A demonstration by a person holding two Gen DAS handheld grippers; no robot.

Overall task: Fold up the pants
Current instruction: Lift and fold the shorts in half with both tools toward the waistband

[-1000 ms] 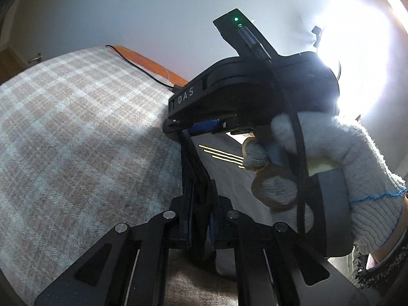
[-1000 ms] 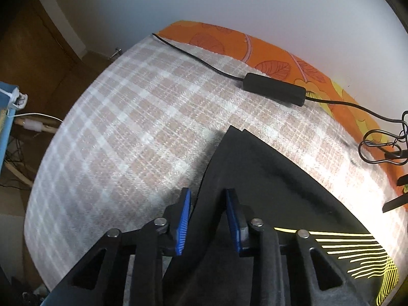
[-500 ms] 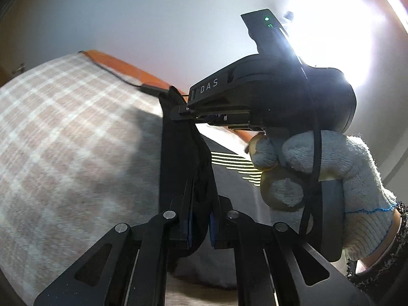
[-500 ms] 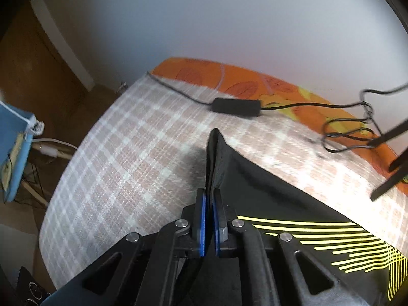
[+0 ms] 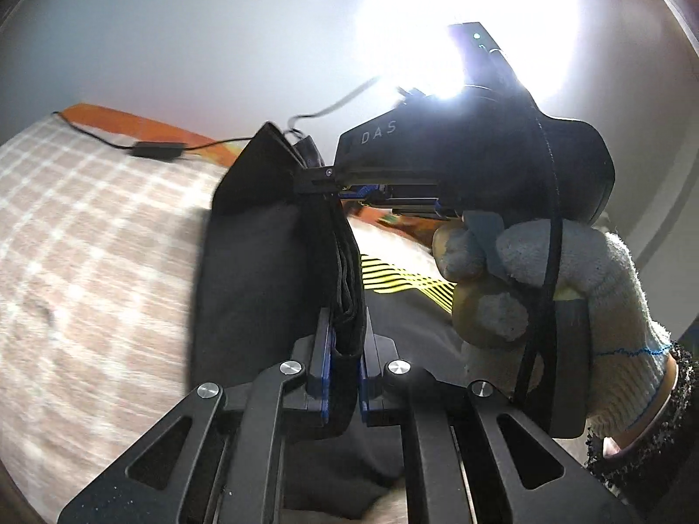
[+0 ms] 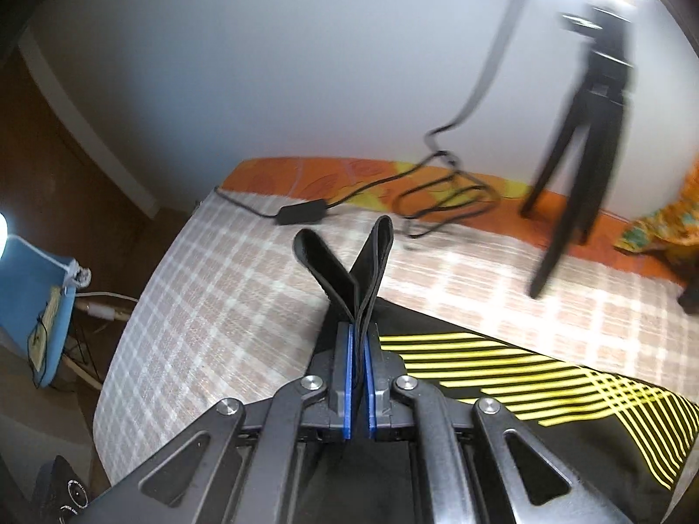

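Black pants (image 5: pixel 257 262) with yellow stripes (image 6: pixel 546 371) lie on a plaid-covered bed (image 6: pixel 227 305). My left gripper (image 5: pixel 344 349) is shut on a thick fold of the black cloth and holds it up off the bed. My right gripper (image 6: pixel 357 349) is shut on the pants' edge (image 6: pixel 349 270), whose two layers stick up in a V above the pads. In the left wrist view the right gripper's body and the gloved hand (image 5: pixel 546 288) holding it are just right of the lifted cloth.
A black power adapter with a cable (image 6: pixel 303 212) lies at the far side of the bed, on an orange leaf-print sheet (image 6: pixel 332 177). A black tripod (image 6: pixel 576 131) stands at the far right. A blue object (image 6: pixel 30 301) sits beside the bed at left.
The right gripper went from open around the pants' edge to shut on it. Both grippers have lifted the cloth up off the bed, and both views have tilted upward.
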